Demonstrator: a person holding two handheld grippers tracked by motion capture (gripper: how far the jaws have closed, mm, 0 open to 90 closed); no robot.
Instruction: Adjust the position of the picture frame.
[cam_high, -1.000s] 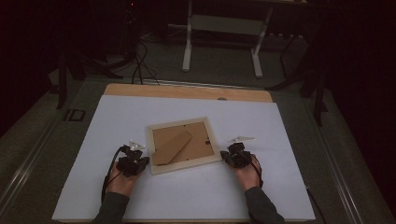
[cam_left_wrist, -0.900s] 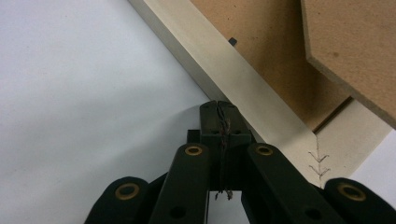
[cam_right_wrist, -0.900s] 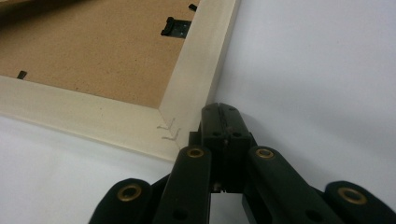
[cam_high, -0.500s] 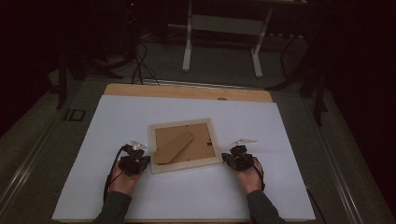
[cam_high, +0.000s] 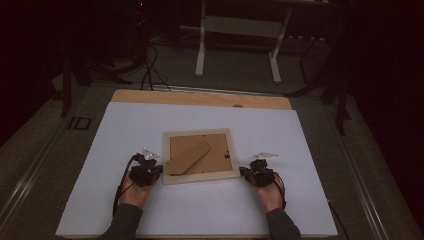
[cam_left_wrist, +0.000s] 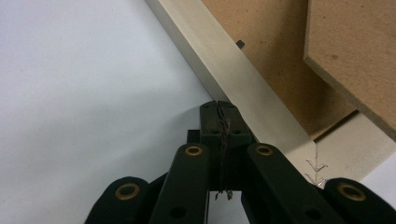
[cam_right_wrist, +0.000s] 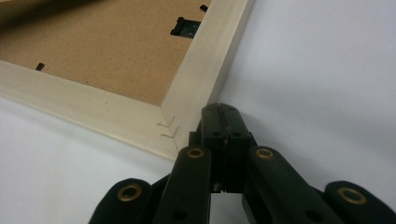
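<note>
A pale wooden picture frame (cam_high: 200, 177) lies face down on the white sheet (cam_high: 150, 125). Its brown backing board (cam_high: 222, 150) faces up, with the fold-out stand (cam_high: 189, 157) lying flat on it. My left gripper (cam_high: 158, 170) is shut, its tip against the frame's left rail (cam_left_wrist: 233, 79) near the near-left corner. The joined jaws (cam_left_wrist: 219, 108) hold nothing. My right gripper (cam_high: 244, 173) is also shut, its tip (cam_right_wrist: 224, 112) touching the outer side of the frame's right rail (cam_right_wrist: 205, 70) by the near-right corner.
The white sheet covers most of a wooden tabletop, whose bare strip (cam_high: 200, 98) shows at the far edge. Small black clips (cam_right_wrist: 187, 25) sit on the backing. Beyond the table are dark floor, cables (cam_high: 147, 65) and a white stand's legs (cam_high: 202, 50).
The frame has turned slightly and now lies squarer to the table's edge. My right gripper has slipped a little nearer along the right rail. The left gripper has barely moved.
</note>
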